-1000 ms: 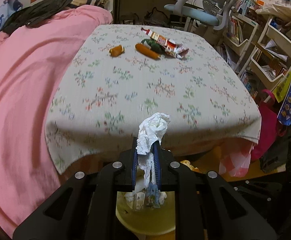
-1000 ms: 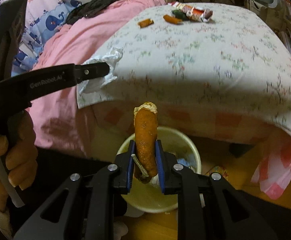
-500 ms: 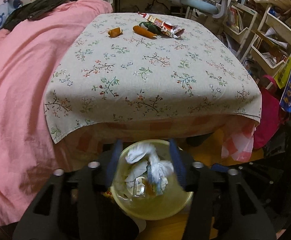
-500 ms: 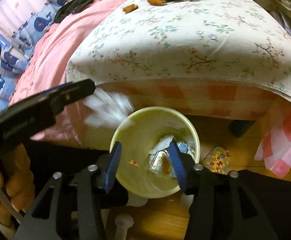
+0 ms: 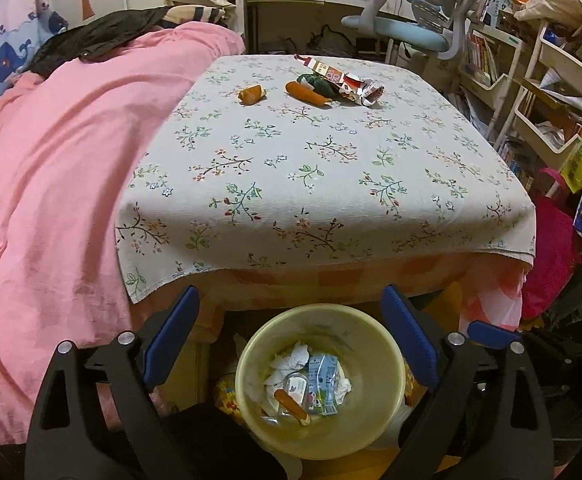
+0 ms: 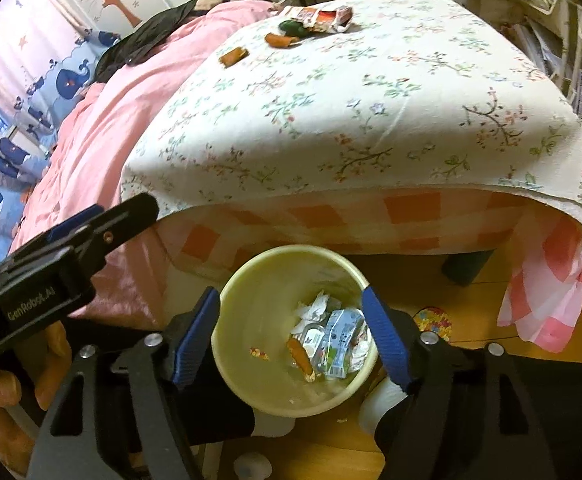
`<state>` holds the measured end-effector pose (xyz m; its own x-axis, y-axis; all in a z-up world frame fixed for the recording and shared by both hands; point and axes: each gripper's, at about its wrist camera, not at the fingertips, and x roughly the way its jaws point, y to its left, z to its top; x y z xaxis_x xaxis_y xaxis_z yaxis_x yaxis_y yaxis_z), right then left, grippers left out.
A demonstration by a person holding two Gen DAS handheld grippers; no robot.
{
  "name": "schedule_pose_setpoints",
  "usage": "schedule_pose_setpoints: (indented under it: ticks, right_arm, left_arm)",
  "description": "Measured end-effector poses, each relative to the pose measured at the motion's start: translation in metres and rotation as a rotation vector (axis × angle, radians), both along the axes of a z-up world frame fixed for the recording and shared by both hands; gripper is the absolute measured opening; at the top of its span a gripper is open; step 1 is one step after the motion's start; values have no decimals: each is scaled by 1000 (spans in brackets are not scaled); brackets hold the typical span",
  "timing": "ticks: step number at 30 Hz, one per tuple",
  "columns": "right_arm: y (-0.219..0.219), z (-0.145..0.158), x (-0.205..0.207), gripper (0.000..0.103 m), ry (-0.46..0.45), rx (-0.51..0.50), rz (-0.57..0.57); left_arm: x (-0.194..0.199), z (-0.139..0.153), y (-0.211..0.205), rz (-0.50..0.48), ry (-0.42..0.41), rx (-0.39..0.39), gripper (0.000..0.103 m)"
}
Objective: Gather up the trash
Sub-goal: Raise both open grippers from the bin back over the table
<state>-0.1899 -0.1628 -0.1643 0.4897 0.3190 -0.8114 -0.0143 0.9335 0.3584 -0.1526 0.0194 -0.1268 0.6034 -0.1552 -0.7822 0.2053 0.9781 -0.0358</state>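
- Above the yellow bin (image 5: 391, 344), both claws are hanging, so drops land inside: left claw (image 5: 291, 336) and right claw (image 6: 291, 336) have just been opening, nothing between.
- Beyond the bin, wrapper (image 5: 343, 80) and carrot (image 5: 307, 94) are waiting on the table (image 5: 331, 184).

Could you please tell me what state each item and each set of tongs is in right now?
Left tongs: open, empty, above the bin.
Right tongs: open, empty, above the bin.
Bin: upright on the floor, partly filled.
Tissue: crumpled, in the bin.
Orange stick: lying in the bin.
Snack wrapper: torn open, on the table.
Tablecloth: spread flat, overhanging.
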Motion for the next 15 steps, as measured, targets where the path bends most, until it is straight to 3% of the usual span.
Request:
schedule_pose_setpoints:
  ticks: [5,9,15]
  right_arm:
    - [0,10,3,73,-32,11,-22]
    - [9,21,6,74,-66,-15,-18]
    - [12,30,6,77,-100,-64,-33]
  left_arm:
    - [-5,1,1,-5,-24,-19,89]
    - [-12,5,18,48,-51,-125,89]
    - [-21,17,29,92,-127,-127,89]
